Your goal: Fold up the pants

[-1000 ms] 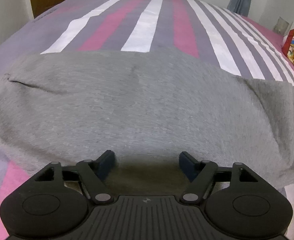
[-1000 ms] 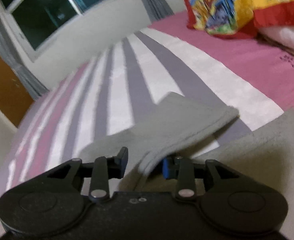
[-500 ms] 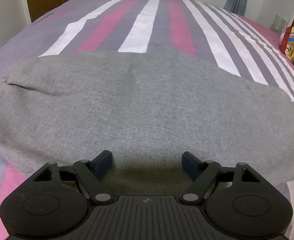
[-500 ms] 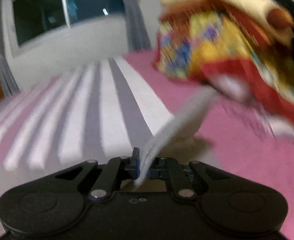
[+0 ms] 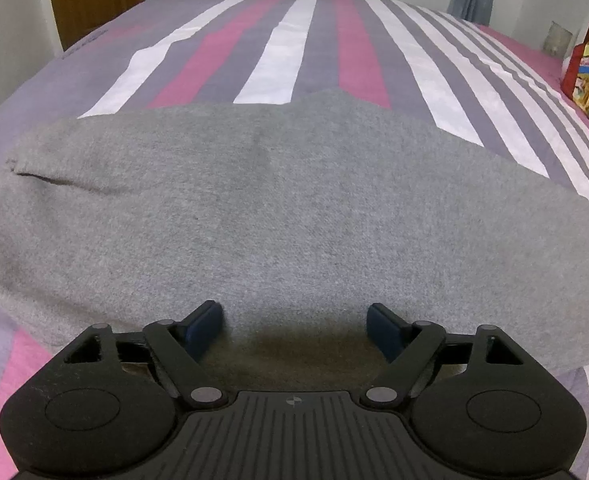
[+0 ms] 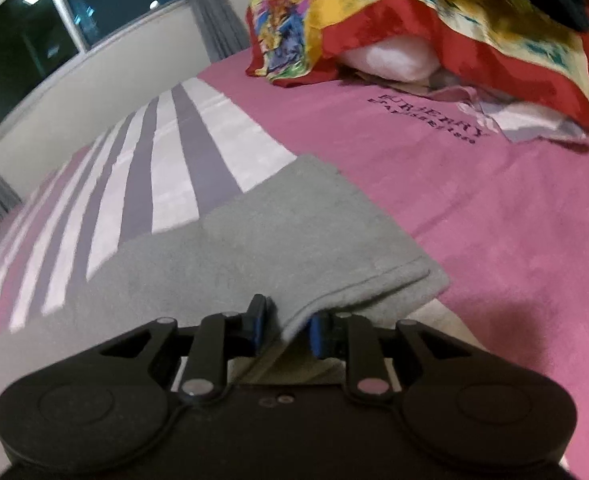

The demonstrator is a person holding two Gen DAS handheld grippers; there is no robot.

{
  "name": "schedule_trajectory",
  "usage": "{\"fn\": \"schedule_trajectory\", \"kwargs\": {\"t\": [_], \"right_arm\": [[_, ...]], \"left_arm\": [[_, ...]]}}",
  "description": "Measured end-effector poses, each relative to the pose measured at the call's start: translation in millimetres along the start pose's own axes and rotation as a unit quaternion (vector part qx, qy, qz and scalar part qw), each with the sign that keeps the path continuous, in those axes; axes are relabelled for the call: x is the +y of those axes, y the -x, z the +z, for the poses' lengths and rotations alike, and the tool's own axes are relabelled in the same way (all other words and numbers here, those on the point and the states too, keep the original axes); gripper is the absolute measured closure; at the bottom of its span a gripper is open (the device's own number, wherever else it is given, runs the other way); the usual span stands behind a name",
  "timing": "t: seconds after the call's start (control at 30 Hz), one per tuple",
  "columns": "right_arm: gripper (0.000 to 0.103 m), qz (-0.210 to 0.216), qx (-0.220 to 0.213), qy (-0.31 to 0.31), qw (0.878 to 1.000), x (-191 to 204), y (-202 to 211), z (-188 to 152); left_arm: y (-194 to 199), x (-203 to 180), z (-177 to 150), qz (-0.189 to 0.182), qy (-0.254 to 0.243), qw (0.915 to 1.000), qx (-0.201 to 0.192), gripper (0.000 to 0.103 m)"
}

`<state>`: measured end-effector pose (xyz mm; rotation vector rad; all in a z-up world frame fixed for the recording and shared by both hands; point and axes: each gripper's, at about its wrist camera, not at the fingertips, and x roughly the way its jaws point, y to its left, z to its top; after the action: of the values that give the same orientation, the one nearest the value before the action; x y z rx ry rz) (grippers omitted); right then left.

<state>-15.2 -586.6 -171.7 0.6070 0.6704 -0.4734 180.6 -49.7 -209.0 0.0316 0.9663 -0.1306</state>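
The grey pants (image 5: 294, 208) lay flat across the striped bedsheet (image 5: 294, 40). The left gripper (image 5: 294, 322) hung spread above them; the right gripper (image 6: 284, 326) was opening, hem between its pads.

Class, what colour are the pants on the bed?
Plain grey pants, clearest in the left wrist view.

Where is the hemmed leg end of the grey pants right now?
In the right wrist view, the hem lies low and centre on the pink sheet, between the opening right gripper jaws.
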Motion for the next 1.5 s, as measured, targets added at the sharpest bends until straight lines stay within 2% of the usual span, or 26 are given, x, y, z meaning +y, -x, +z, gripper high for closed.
{"fn": "schedule_trajectory", "kwargs": {"t": [0.07,0.17,0.2,0.27,0.37,0.4,0.43,0.5,0.53,0.6,0.7,0.73,0.8,0.93,1.03,1.07,1.13,1.2,1.23,1.3,1.43,1.5], "right_arm": [[0.076,-0.004,-0.006,-0.016,1.000,-1.7,-2.8,5.8],[0.076,-0.004,0.002,-0.026,1.000,-5.5,-17.9,18.4],[0.083,-0.003,0.006,-0.022,1.000,-5.1,-21.5,20.9],[0.097,-0.017,-0.001,0.005,1.000,1.5,-22.0,27.5],[0.097,-0.030,-0.073,0.042,0.996,10.1,0.1,35.0],[0.096,-0.051,-0.072,0.060,0.994,11.0,-2.5,33.8],[0.095,-0.068,-0.046,0.072,0.994,8.4,-12.5,30.7],[0.090,-0.083,-0.010,0.075,0.994,1.0,-24.4,23.6],[0.086,-0.088,-0.015,0.074,0.993,-1.9,-22.5,21.1],[0.062,-0.114,-0.037,0.054,0.991,-10.1,-10.7,21.4],[0.056,-0.157,-0.072,0.029,0.985,-24.4,9.9,26.7],[0.056,-0.151,-0.077,0.022,0.985,-26.0,17.3,28.3],[0.058,-0.110,-0.080,0.026,0.990,-17.6,27.4,28.0],[0.058,-0.023,-0.048,0.101,0.993,43.1,25.0,11.4],[0.061,0.055,0.007,0.154,0.987,101.7,3.3,-14.0],[0.068,0.078,0.026,0.172,0.982,121.2,-5.8,-24.7],[0.071,0.101,0.053,0.216,0.970,157.1,-24.3,-40.6],[0.071,0.099,0.062,0.262,0.958,183.5,-42.7,-53.1],[0.071,0.088,0.058,0.274,0.956,189.6,-50.3,-54.9],[0.071,0.071,0.046,0.290,0.953,196.6,-65.6,-52.1],[0.074,0.053,0.040,0.301,0.951,203.5,-83.5,-42.4],[0.074,0.046,0.032,0.312,0.949,205.1,-83.1,-45.1]], "left_arm": [[-0.1,0.3,0.3,0.001,0.002,1.0000,0.001,0.022],[-0.5,-0.1,0.6,0.003,0.002,1.0000,0.002,0.021],[-0.7,-0.4,0.5,0.004,0.002,1.0000,0.001,0.021],[-1.2,-0.9,0.2,0.007,0.001,1.0000,0.000,0.020],[-2.2,-0.7,-0.1,0.009,0.000,1.0000,-0.002,0.019],[-2.6,-1.3,0.0,0.010,-0.001,0.9999,-0.002,0.018],[-2.8,-1.6,-0.2,0.011,-0.001,0.9999,-0.002,0.017],[-3.1,-1.2,0.1,0.012,0.000,0.9999,-0.002,0.017],[-2.9,-1.2,-0.1,0.012,0.000,0.9999,-0.002,0.017],[-2.6,-0.5,-0.3,0.011,-0.001,0.9999,-0.003,0.017],[0.6,-0.6,1.9,0.009,-0.001,0.9999,-0.005,0.017],[3.8,-1.3,3.1,0.005,0.000,1.0000,-0.008,0.017],[12.0,-5.6,6.6,-0.010,-0.001,0.9997,-0.021,0.017],[17.2,-27.7,16.6,-0.038,-0.029,0.9983,-0.033,0.017],[-0.5,-45.2,20.8,-0.048,-0.048,0.9976,-0.014,0.017],[-10.0,-49.9,21.6,-0.044,-0.053,0.9976,-0.006,0.017],[-19.2,-58.0,23.6,-0.034,-0.059,0.9976,-0.016,0.017],[-29.2,-60.1,32.6,-0.031,-0.057,0.9977,-0.018,0.017],[-34.0,-60.2,38.0,-0.031,-0.053,0.9980,-0.019,0.017],[-44.3,-61.0,48.4,-0.028,-0.049,0.9982,-0.021,0.015],[-65.7,-66.0,66.6,-0.016,-0.047,0.9985,-0.024,0.000],[-72.6,-67.2,73.3,-0.014,-0.040,0.9988,-0.025,0.000]]}}
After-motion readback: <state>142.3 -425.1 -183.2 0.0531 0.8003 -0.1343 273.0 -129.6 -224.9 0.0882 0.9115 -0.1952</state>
